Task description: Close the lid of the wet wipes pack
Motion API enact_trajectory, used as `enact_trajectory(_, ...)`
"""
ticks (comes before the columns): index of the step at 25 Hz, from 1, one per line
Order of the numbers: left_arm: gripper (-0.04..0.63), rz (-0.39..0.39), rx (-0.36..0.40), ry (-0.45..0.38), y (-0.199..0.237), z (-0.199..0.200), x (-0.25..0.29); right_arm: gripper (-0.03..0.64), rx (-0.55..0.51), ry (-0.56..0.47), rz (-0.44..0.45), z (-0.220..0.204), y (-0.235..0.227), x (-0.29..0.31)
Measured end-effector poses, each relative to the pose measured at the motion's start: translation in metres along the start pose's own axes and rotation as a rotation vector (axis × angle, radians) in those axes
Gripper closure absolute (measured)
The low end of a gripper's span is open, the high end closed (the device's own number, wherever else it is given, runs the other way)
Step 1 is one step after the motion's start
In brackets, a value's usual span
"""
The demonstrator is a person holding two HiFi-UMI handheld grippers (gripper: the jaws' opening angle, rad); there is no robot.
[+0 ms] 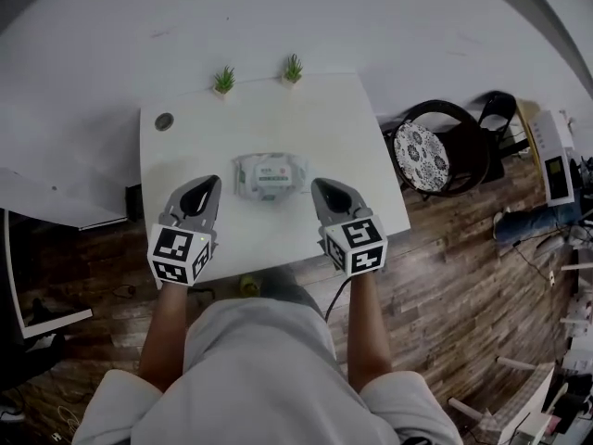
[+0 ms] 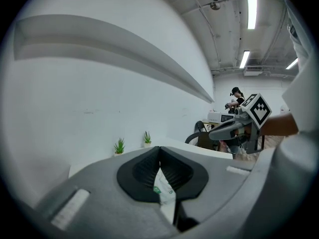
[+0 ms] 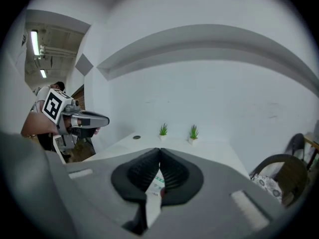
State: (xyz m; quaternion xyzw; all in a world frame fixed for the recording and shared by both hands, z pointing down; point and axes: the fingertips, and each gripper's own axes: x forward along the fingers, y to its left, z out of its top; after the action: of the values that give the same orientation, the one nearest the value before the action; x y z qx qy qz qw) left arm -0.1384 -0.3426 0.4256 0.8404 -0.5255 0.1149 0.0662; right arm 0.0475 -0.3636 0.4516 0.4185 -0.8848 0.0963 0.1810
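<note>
My left claw (image 1: 212,184) and right claw (image 1: 319,186) hung in the lower middle of the frame over the near part of the white table (image 1: 176,156). Each had its jaws pressed together on nothing, and the wet wipes pack (image 1: 270,175) lay flat between their tips, touching neither. Beyond it, two small potted plants (image 1: 223,81) stood at the far edge by the pale wall (image 1: 111,35), with a round grommet (image 1: 164,120) towards the upper left. A dark chair (image 1: 445,146) waited at the right on the wooden floor (image 1: 463,276).

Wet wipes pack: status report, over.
Left gripper and right gripper shut, empty, flanking wet wipes pack. Pack on table, lid looks down. Nothing in the way.
</note>
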Motion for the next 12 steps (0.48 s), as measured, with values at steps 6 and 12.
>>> enact_trajectory(6, 0.588, 0.013, 0.031, -0.050, 0.001, 0.020, -0.020, 0.612, 0.011, -0.102, -0.091, 0.016, -0.001, -0.033)
enact_trajectory(12, 0.588, 0.049, 0.044, -0.102, 0.007, 0.038, -0.045, 0.612, 0.032, -0.146, -0.161, 0.019, -0.005, -0.059)
